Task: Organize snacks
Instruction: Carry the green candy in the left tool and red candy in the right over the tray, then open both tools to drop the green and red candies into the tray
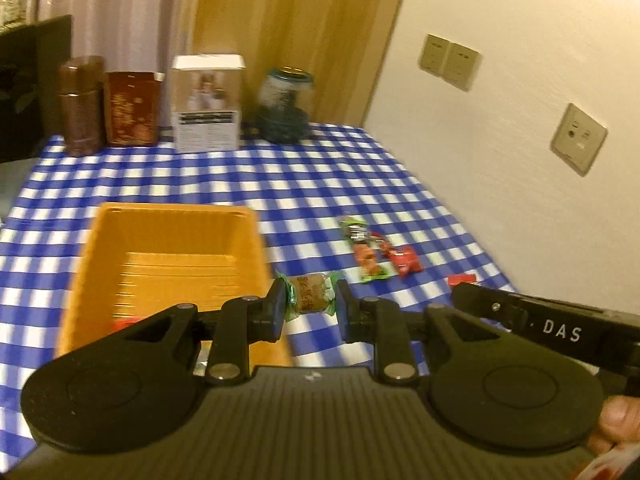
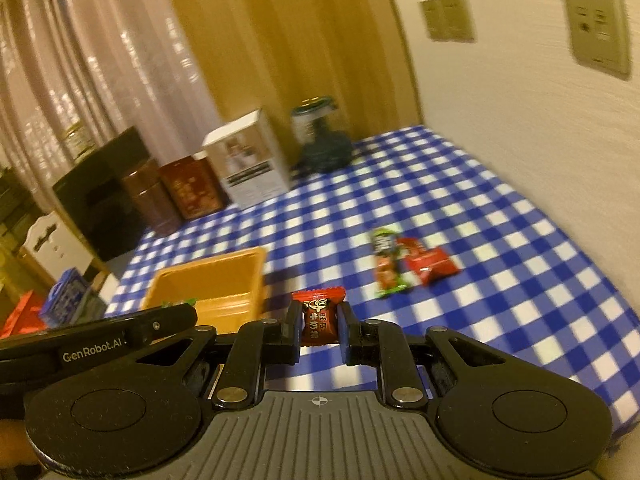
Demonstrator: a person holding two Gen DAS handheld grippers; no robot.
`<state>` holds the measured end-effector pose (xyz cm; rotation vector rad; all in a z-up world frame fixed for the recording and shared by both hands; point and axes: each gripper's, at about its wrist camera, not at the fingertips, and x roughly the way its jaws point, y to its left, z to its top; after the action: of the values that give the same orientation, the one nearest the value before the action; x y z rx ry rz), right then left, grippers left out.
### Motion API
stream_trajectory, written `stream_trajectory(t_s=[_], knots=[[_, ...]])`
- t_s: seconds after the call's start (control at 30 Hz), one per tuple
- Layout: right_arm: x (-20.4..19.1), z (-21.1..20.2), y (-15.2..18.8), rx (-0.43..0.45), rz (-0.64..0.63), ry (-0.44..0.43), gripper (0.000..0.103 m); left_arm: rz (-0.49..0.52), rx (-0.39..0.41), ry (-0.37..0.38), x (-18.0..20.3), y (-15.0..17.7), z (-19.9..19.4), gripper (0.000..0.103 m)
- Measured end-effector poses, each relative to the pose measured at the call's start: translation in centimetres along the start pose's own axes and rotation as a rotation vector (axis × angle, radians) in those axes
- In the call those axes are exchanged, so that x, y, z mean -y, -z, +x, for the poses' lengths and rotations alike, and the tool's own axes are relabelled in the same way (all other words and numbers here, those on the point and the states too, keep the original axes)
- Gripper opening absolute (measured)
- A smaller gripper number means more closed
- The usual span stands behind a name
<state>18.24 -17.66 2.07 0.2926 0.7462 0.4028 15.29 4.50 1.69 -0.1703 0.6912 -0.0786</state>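
My left gripper (image 1: 311, 300) is shut on a brown snack in a clear green-edged wrapper (image 1: 310, 294), held above the cloth just right of the orange tray (image 1: 168, 264). My right gripper (image 2: 320, 322) is shut on a red wrapped candy (image 2: 317, 314), held right of the same tray (image 2: 216, 284). A green and orange snack packet (image 1: 364, 252) (image 2: 386, 264) and a red packet (image 1: 406, 261) (image 2: 432, 264) lie together on the blue checked cloth ahead. The right gripper's body (image 1: 540, 320) shows at the right of the left wrist view.
At the table's back stand a brown canister (image 1: 80, 106), a dark red tin (image 1: 132, 108), a white box (image 1: 208, 104) and a dark glass jar (image 1: 285, 104). A wall with sockets (image 1: 578, 138) bounds the right side. Something red (image 1: 130, 323) lies in the tray.
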Motion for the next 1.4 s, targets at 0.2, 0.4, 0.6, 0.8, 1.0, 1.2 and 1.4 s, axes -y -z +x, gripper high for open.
stream_trajectory(t_s=[0.2, 0.4, 0.6, 0.8, 1.0, 1.2, 1.4], knots=[[-3.6, 1.3, 0.5, -0.037, -0.055, -0.046, 0.018, -0.01, -0.007, -0.06, -3.5, 0.1, -1.6, 0.023], [-6.7, 3.0, 1.0, -0.068, -0.114, -0.076, 0.018, -0.001, -0.019, -0.103, -5.2, 0.1, -2.3, 0.023], [-9.2, 4.6, 1.4, -0.09, -0.168, -0.095, 0.018, -0.012, -0.03, -0.15, -7.0, 0.4, -2.4, 0.023], [-10.4, 6.3, 1.8, -0.114, -0.175, -0.11, 0.018, -0.022, -0.049, -0.175, -8.6, 0.9, -2.1, 0.023], [-10.8, 7.4, 2.1, -0.136, -0.175, -0.121, 0.018, -0.039, -0.065, -0.186, -9.9, 1.2, -1.6, 0.023], [-10.4, 8.2, 2.3, -0.149, -0.162, -0.119, 0.018, -0.052, -0.074, -0.177, -10.4, 1.6, -1.1, 0.023], [-9.8, 8.5, 2.2, -0.153, -0.146, -0.108, 0.018, -0.047, -0.086, -0.163, -10.3, 1.7, 0.1, 0.03]])
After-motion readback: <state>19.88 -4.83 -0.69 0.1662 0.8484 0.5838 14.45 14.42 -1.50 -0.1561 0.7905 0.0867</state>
